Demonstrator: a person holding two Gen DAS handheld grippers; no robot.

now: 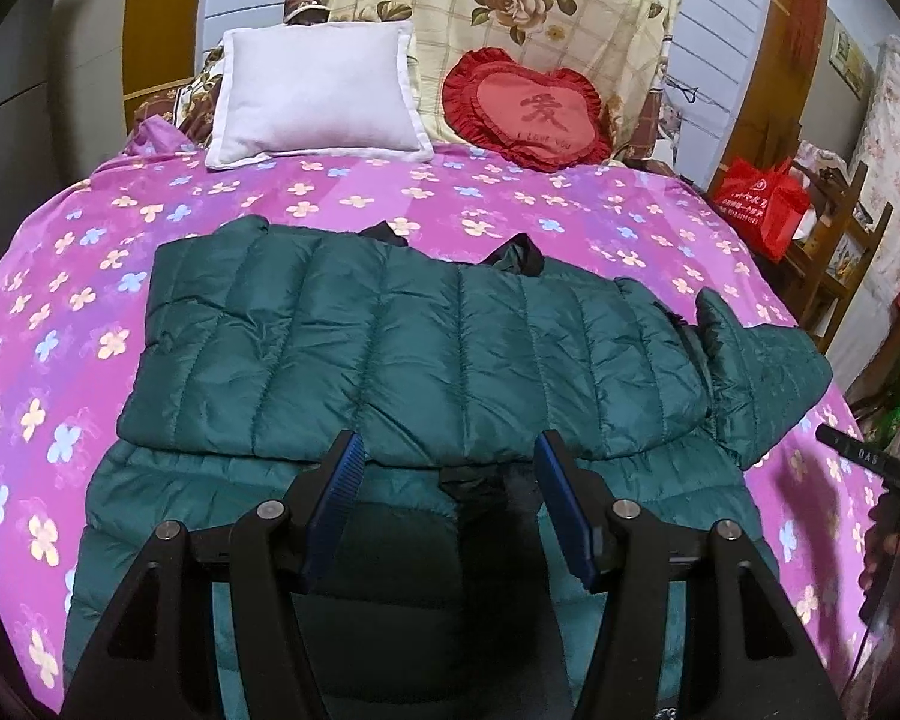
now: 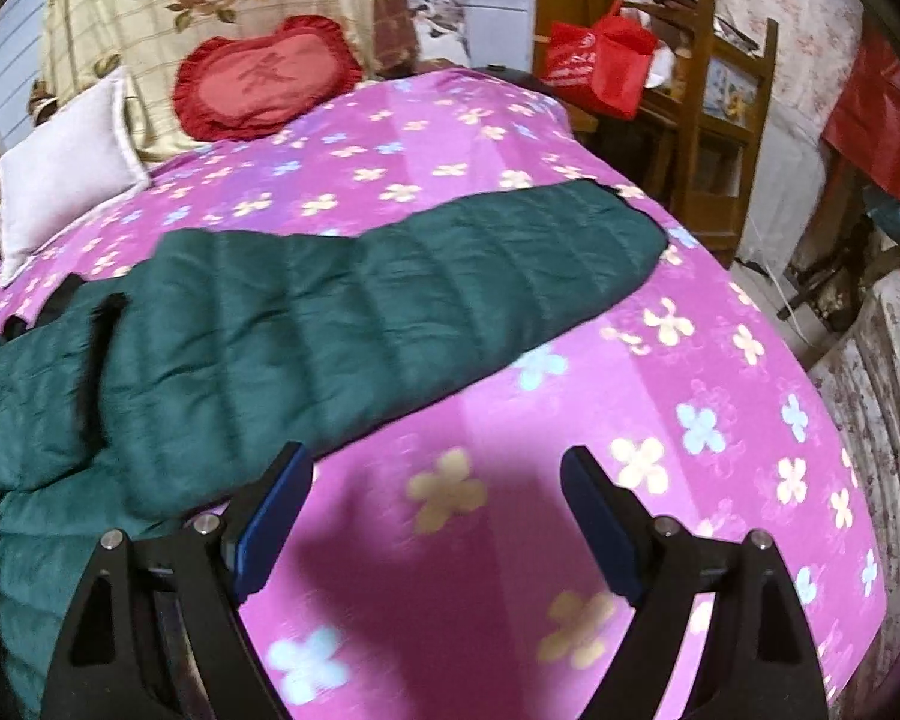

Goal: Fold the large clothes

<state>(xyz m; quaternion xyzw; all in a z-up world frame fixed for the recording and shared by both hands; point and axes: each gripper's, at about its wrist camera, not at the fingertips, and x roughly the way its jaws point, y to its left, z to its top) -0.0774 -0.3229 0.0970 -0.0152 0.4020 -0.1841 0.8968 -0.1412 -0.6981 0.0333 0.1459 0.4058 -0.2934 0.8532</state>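
Observation:
A dark green quilted puffer jacket [image 1: 414,342] lies flat on the bed, one panel folded across its upper body. In the right wrist view one sleeve [image 2: 390,288] stretches out to the right over the sheet. My left gripper [image 1: 450,450] is open and empty, just above the near edge of the folded panel. My right gripper [image 2: 435,465] is open and empty, above bare sheet just right of the jacket's edge. The right gripper's body also shows at the left wrist view's right edge [image 1: 870,462].
The bed has a pink flowered sheet [image 2: 690,420]. A white pillow [image 1: 318,96] and a red heart cushion [image 1: 528,114] lean at the headboard. A red bag [image 2: 600,60] sits on a wooden chair [image 2: 720,138] beside the bed's right edge.

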